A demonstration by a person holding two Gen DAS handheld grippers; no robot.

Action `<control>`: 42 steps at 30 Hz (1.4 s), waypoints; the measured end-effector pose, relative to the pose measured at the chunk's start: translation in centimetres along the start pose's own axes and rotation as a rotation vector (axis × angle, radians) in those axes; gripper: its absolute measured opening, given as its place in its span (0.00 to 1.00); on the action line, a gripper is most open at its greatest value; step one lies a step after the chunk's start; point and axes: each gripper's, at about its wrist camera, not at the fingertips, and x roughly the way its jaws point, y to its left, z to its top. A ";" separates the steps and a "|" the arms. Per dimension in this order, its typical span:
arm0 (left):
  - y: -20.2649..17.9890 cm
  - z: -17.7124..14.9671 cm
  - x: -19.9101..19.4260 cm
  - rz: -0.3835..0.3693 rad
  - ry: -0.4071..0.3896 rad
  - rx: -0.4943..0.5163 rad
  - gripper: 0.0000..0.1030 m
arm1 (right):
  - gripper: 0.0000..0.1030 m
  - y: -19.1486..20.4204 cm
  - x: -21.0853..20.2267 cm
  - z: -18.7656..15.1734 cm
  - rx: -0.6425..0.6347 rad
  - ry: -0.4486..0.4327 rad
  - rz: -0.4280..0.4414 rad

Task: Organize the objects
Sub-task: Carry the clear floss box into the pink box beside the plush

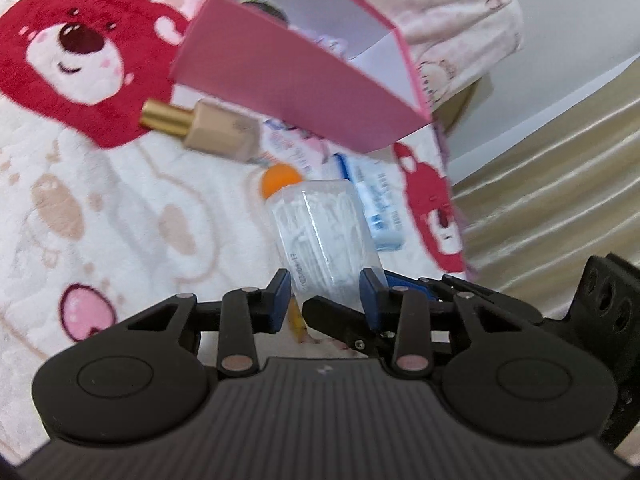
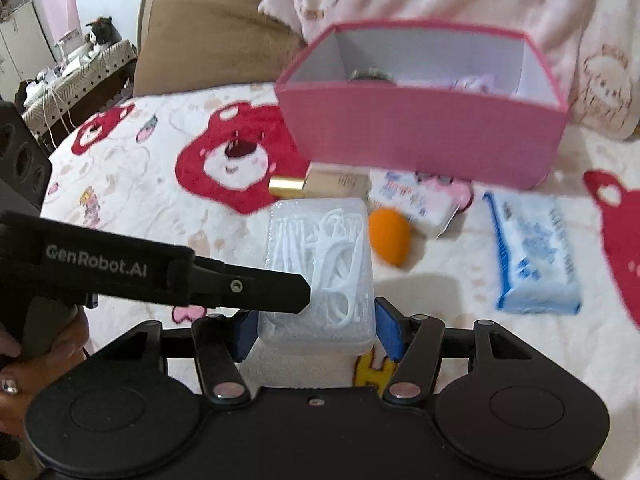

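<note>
A clear plastic box of white floss picks (image 2: 320, 264) lies on the bear-print blanket. My right gripper (image 2: 316, 328) has its blue pads on both sides of the box's near end. My left gripper (image 1: 326, 292) also holds the box (image 1: 320, 232) between its blue pads, from the side; one of its fingers (image 2: 256, 288) lies across the box in the right wrist view. Behind stands an open pink box (image 2: 424, 140), also in the left wrist view (image 1: 288, 68), with a few items inside.
On the blanket near the pink box lie a beige bottle with a gold cap (image 1: 200, 124), an orange sponge (image 2: 388, 236), a pink-and-white tissue pack (image 2: 416, 196) and a blue-and-white wipes pack (image 2: 532, 252). A brown pillow (image 2: 208, 32) lies behind.
</note>
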 end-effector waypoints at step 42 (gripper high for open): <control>-3.6 22.5 16.2 0.176 0.153 -0.034 0.31 | 0.62 -12.2 12.0 19.5 0.146 0.248 -0.160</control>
